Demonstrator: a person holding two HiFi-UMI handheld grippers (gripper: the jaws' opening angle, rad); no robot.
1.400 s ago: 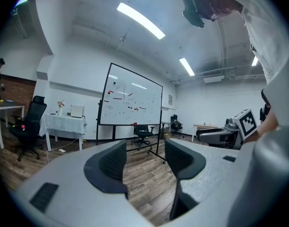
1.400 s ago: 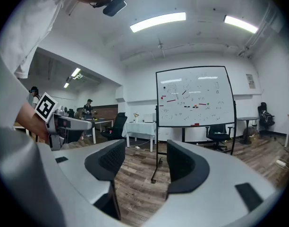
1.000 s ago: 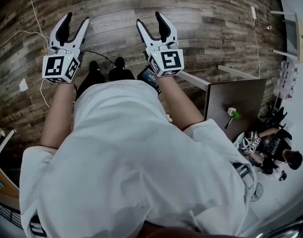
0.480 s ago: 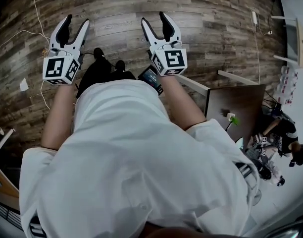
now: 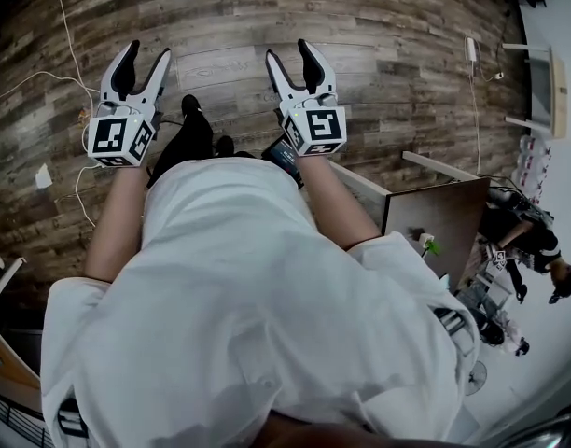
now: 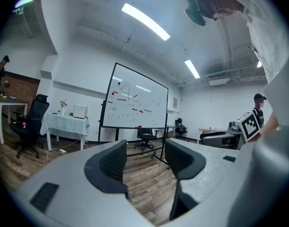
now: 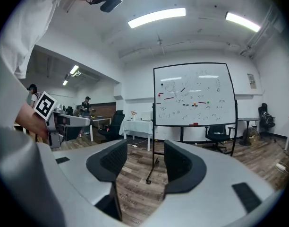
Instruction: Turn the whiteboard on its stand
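Head view: the person, in a white shirt (image 5: pixel 267 325), holds both tools out ahead over the wooden floor (image 5: pixel 407 63). The left tool (image 5: pixel 146 56) and the right tool (image 5: pixel 289 54) sit side by side and apart from each other, and both point away from the body. A pale cable (image 5: pixel 62 26) trails over the floor beyond the left tool.

Left tool: jaws stand well apart, with nothing between the pads but bare floor.

Right tool: jaws stand well apart and have just been closing slightly. Nothing is between them, and no pad touches anything.

Task item: the whiteboard (image 6: pixel 135 103) stands upright across the room, well apart from both tools, and neither tool touches it. It is carried in a black stand (image 7: pixel 154 148) whose feet rest on the floor. The face turned toward the tools bears red and black marks, too small to read. In the left gripper view the board appears above the gap between the jaws. In the right gripper view it appears above the right-hand jaw.

Surroundings: an office chair (image 7: pixel 215 136) sits behind the lower part of the board. A cloth-covered surface (image 6: pixel 66 122) stands just beside the board, against the wall.
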